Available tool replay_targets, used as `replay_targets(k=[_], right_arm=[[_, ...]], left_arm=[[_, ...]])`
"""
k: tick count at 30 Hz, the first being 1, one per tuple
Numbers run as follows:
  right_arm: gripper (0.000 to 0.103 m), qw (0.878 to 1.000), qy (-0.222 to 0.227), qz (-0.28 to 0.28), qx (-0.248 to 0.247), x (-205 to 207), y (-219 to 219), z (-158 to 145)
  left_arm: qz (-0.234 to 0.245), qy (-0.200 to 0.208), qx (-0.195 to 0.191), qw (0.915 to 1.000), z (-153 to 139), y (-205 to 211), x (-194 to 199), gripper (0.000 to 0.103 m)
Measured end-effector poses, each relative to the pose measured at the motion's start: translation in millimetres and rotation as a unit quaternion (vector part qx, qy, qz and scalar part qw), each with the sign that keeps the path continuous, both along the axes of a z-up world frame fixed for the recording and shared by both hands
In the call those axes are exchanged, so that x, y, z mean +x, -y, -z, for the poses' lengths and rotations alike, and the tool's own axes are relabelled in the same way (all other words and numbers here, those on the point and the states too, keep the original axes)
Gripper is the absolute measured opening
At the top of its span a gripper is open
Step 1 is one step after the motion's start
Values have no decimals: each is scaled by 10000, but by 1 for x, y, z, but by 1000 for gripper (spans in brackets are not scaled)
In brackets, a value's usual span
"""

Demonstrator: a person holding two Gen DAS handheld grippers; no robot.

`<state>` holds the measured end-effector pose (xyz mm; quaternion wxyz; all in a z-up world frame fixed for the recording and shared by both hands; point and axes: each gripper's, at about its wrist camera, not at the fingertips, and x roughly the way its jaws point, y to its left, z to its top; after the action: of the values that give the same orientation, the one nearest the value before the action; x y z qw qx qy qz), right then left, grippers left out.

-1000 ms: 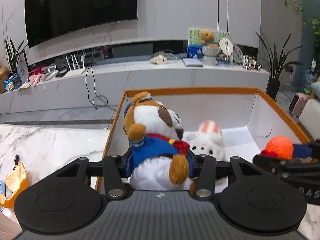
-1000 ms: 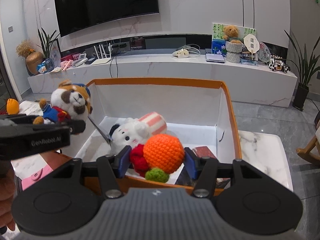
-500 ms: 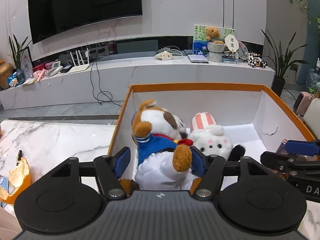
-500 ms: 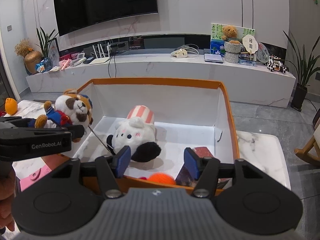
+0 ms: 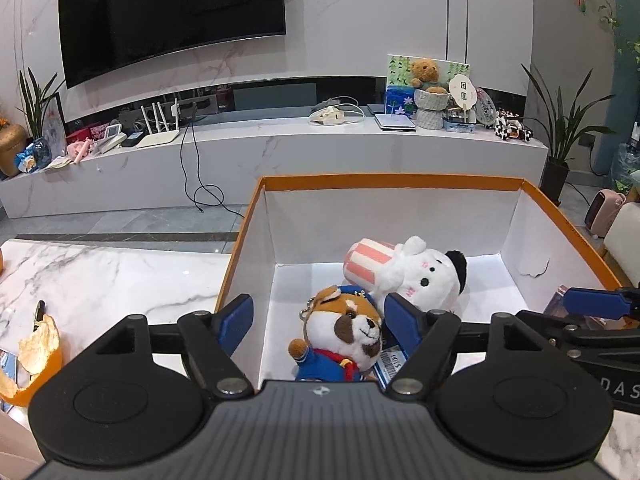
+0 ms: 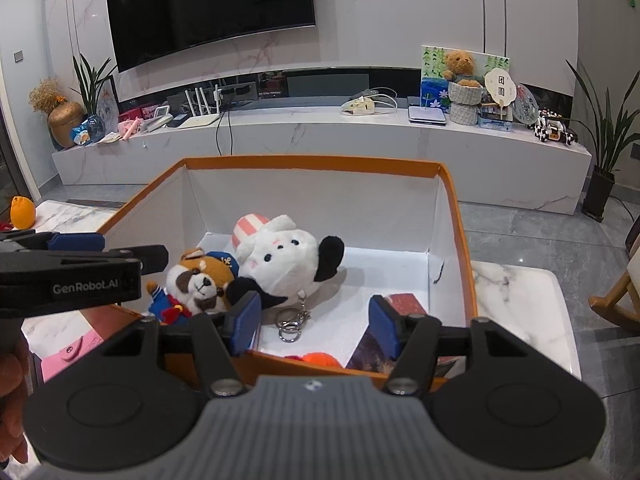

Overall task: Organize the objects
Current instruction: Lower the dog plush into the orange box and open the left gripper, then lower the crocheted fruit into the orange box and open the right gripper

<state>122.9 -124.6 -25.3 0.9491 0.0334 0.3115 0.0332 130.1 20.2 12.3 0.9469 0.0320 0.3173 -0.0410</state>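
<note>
Orange-rimmed, white-walled cardboard box [image 5: 384, 182] sits on the marble-patterned table [image 5: 100, 276], and all the soft toys now lie inside it. The brown-and-white plush dog in a blue sailor jacket [image 5: 340, 336] lies on the box floor at the near left corner, directly below and between the blue pads of the left gripper [image 5: 320, 320]. That gripper's jaws are opening; the dog is framed between them, but neither pad presses on it, so it has been let go. Just behind the dog, touching it, lies the white plush animal with black ears and a pink-striped hat [image 5: 416, 272], its long axis running across the box from left to right.

The right gripper [image 6: 316, 320] hangs over the near edge of the box with its pads parted and nothing between them. Beneath it, against the near wall, the orange crocheted ball [image 6: 320, 359] just shows, with a metal key ring [image 6: 292, 326] on the floor ahead and a dark printed card or booklet [image 6: 370, 356] under the right pad.

What is left to tidy seems to lie outside the box, to the left: an orange peel [image 5: 38, 350] on the table beside the left gripper, which is clearly the nearer one. Any reach for it would call for swinging left, away from the box.
</note>
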Motion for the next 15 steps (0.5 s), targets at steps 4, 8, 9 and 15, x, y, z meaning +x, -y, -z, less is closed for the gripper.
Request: replay_targets(k=[4,8,9,15], right_arm=[[62,10000,-6,-9,9,0,1,0],[62,10000,-15,0,9,-1,0,-1],[62,10000,-15,-2,8,-1,0,-1],[62,10000,3,-51,-12,-4,-3,-5]], left_arm=[[34,-37,-23,10000,-1,0,-3,85],[65,-19,-25,10000,-3,0,-7,85],[68,-11,-50,10000,-5,0,-8,85],[72,40,-101,9999,-12,-3,-15,85]])
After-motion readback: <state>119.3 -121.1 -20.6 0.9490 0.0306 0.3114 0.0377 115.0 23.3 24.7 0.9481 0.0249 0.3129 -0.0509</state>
